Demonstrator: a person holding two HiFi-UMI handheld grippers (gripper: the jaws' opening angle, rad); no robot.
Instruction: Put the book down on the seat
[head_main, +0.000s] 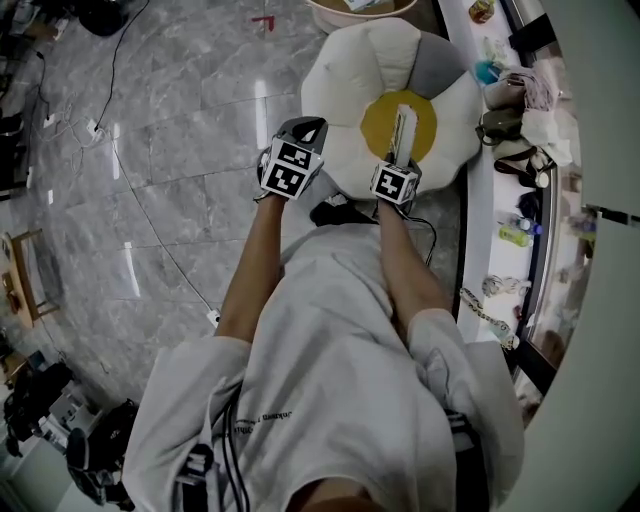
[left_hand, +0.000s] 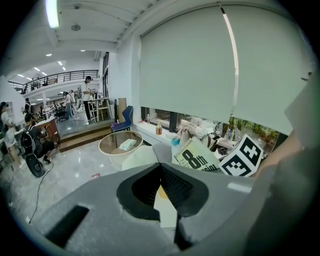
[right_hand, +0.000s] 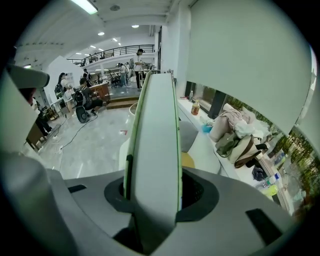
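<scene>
Right now the right claw (head_main: 402, 162) is clamped on the book (head_main: 404, 128), which stands on edge and juts forward from it. The seat (head_main: 345, 80) lies just below, and the left claw (head_main: 302, 130) hovers alongside, pinched together and empty.

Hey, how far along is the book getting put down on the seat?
Done: the book is picked up, clamped edge-up in the right tongs. In hand: it is held upright over the flower cushion seat. Left: lowering it onto the seat and letting go.
</scene>
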